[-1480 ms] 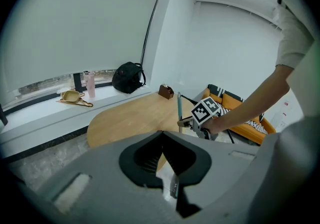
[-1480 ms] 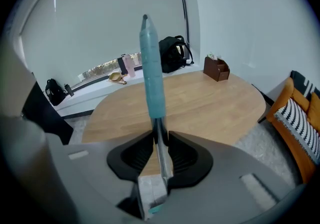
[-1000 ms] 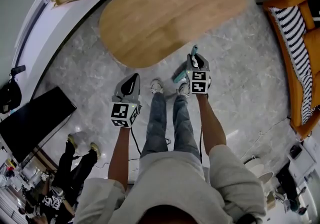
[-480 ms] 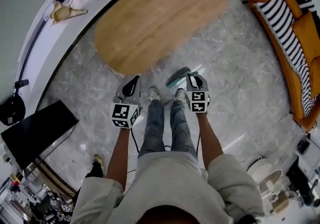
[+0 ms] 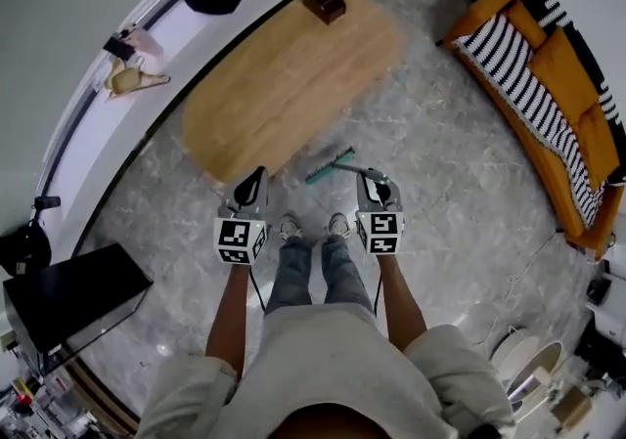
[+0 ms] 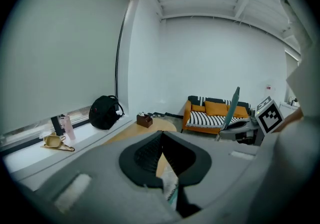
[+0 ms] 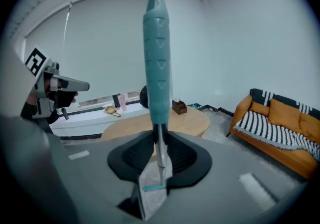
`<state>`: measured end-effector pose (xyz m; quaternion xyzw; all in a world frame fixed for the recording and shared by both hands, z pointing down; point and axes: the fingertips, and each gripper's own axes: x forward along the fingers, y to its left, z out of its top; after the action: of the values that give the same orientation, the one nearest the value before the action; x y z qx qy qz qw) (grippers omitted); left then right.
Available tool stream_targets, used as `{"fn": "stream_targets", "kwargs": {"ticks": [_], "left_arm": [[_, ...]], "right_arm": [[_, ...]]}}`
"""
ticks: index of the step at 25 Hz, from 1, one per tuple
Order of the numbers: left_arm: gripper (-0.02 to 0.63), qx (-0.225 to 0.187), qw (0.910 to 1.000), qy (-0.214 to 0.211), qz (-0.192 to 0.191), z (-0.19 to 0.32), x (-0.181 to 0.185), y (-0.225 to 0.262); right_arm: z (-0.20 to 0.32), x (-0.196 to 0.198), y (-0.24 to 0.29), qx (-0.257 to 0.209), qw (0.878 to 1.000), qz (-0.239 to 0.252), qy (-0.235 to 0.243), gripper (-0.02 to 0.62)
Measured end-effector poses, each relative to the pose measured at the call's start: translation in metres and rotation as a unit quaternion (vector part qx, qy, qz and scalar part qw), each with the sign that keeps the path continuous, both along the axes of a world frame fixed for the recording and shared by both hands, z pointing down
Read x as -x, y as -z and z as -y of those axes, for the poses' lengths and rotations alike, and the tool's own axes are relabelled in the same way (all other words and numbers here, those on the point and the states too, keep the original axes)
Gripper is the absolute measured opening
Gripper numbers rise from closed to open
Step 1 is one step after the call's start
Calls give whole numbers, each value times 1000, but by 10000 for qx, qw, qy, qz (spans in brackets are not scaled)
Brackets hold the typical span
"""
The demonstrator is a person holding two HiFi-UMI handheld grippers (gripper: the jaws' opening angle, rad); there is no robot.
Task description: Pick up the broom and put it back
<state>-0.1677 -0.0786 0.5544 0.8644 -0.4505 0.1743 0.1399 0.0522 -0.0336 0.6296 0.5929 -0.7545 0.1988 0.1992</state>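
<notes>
My left hand-held gripper hangs out in front of me over the grey floor, its jaws drawn together with nothing between them. Far ahead of it and off to its left, a black backpack sits on the long white sill. Straight ahead of both tools is the oval wooden tabletop, with a small dark box at its far end. My shoes show on the floor between the two tools, just behind their jaws. My right hand-held gripper is held beside the left one, level with it and apart from it, its jaws narrowed onto the thin metal shaft of the broom. The teal grip stands up past the jaws, and the teal brush end points ahead and to the left of that tool, near the tabletop's near edge. I cannot tell whether the bristles touch the floor. Well off to the right of the right tool stands an orange sofa with a striped cover.
</notes>
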Motion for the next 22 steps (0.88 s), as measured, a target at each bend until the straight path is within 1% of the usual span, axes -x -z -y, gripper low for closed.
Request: {"fn": "stream_targets", "kwargs": {"ticks": [6, 10, 13, 22], "left_arm": [[-3, -322, 9994, -98, -90, 6, -20, 42], [-3, -533, 9981, -298, -127, 13, -39, 65], [-3, -698, 9961, -492, -210, 19, -67, 80], [-3, -943, 9897, -1010, -383, 16, -155, 110]], "right_arm": [[16, -22, 68, -580, 9980, -211, -128, 81], [18, -48, 99, -801, 9956, -266, -412, 81], [14, -78, 121, -952, 9928, -278, -665, 81], [-7, -148, 164, -1327, 9853, -437, -986, 80]]}}
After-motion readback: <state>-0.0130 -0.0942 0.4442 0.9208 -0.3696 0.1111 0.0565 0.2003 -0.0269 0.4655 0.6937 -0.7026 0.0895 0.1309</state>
